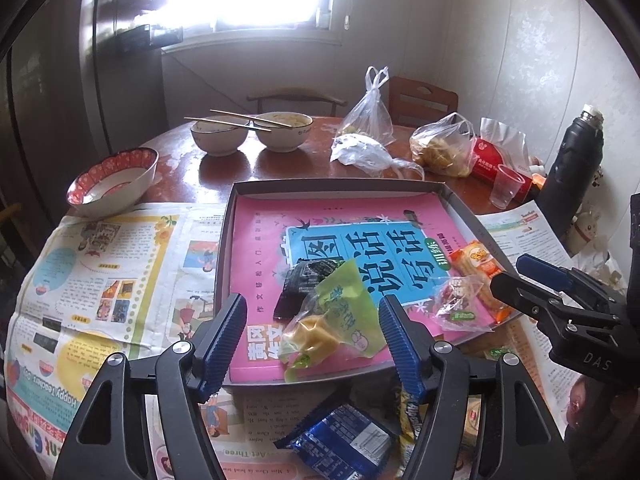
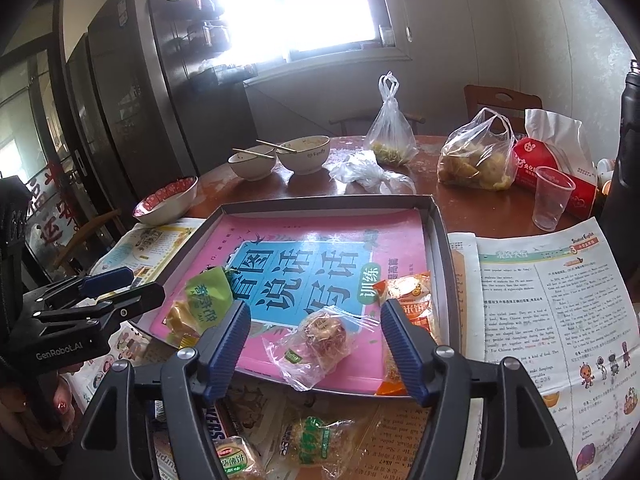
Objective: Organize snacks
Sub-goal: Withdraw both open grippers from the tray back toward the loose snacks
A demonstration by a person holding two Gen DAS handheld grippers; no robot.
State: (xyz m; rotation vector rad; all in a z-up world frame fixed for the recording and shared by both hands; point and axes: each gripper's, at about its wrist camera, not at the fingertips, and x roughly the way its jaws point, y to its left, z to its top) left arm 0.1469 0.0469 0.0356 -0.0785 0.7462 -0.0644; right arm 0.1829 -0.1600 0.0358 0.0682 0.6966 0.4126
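A: Left gripper (image 1: 312,316) check. Jaws spread, blue pads clear of everything. A green-wrapped pastry (image 1: 332,320) lies between them but neither pad touches it; it rests at the near edge of the grey tray (image 1: 224,240), on the pink book cover lining it.

B: Right gripper (image 2: 314,328): same condition, jaws apart, nothing pinched. The clear-wrapped round cake (image 2: 320,340) sits between the pads, free on both sides, also at the tray's near edge.

A: Other snacks in the tray: a dark packet (image 1: 300,284) under the green pastry's far side, an orange packet (image 1: 480,268) along the right wall.

B: Confirmed. Outside the tray, on the newspaper (image 2: 540,300) nearer the cameras: a blue packet (image 1: 340,440) below the left gripper, a green-labelled cake (image 2: 316,440) below the right.

A: Tray stands on the round wooden table (image 1: 224,172); bowls and plastic bags behind it, well apart.
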